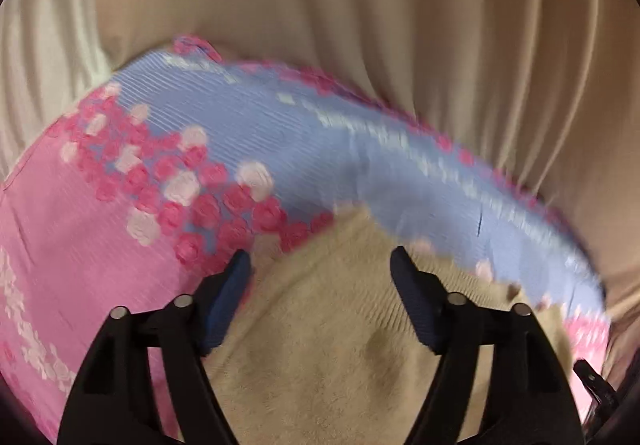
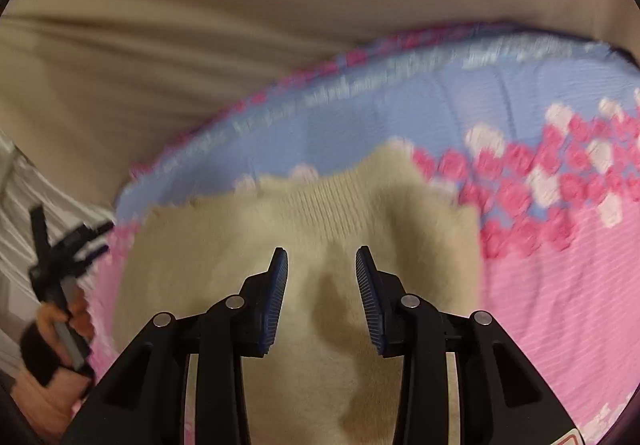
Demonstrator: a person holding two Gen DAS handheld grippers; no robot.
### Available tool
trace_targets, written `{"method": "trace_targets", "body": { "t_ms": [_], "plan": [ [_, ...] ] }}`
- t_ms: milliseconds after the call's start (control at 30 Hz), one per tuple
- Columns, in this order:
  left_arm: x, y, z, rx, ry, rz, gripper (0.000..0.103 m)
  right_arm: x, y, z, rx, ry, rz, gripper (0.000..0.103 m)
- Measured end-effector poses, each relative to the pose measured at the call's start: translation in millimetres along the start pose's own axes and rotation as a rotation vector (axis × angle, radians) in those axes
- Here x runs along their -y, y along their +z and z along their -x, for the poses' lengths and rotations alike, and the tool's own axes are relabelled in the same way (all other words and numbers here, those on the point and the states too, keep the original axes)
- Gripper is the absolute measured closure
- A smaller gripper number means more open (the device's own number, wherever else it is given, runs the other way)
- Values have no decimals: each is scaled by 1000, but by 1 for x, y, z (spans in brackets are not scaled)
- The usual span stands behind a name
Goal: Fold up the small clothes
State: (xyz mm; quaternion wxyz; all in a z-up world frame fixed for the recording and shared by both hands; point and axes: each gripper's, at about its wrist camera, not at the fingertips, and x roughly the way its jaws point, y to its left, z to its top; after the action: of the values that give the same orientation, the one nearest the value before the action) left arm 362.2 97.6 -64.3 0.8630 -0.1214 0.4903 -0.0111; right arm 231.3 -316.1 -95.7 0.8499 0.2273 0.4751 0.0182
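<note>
left wrist view: left gripper (image 1: 320, 257) jaws spread wide, nothing between the pads; beige knit garment (image 1: 320, 345) lies flat beneath and between them on a pink and blue floral cover (image 1: 256, 133). its ribbed edge points away from the camera, its long axis cannot be judged, and its near end is hidden by the gripper body. cream bedding (image 1: 360, 5) behind, blurred. a dark object at the lower right rim is too cut off to name

right wrist view: right gripper (image 2: 322, 257) jaws partly apart, pads clear of the garment (image 2: 224, 245) below; ribbed edge on the far side, lower part hidden. at the left rim a hand (image 2: 60, 319) holds the other gripper, blurred, state unreadable here
</note>
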Motion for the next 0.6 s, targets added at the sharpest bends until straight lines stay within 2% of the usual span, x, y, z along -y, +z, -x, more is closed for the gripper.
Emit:
{"method": "trace_targets", "body": {
  "t_ms": [67, 100, 167, 233, 267, 367, 433, 533, 600],
  "plan": [
    [6, -6, -21, -78, 16, -19, 38, 9, -6, -31, -67, -106, 4, 83],
    [10, -11, -26, -107, 40, -38, 41, 9, -5, -32, -50, -128, 8, 87],
    [15, -15, -20, -102, 46, -53, 41, -3, 1, -17, -24, -137, 1, 86],
    [22, -21, -3, -73, 16, -64, 36, -19, 0, 3, 41, -149, 57, 84],
    [26, -25, 0, -76, 15, -73, 35, -20, -2, 1, 40, -164, 81, 83],
    [42, -41, -6, -113, 50, -128, 35, -8, -12, -30, -84, -313, 99, 84],
    [53, -50, -9, -136, 85, -166, 35, -12, -14, -15, -35, -293, 58, 84],
    [64, -62, -2, -121, 96, -219, 33, -34, -20, 4, 22, -269, 67, 83],
    [69, -68, 0, -123, 99, -241, 33, -44, -27, -5, 11, -317, 133, 83]
  ]
}}
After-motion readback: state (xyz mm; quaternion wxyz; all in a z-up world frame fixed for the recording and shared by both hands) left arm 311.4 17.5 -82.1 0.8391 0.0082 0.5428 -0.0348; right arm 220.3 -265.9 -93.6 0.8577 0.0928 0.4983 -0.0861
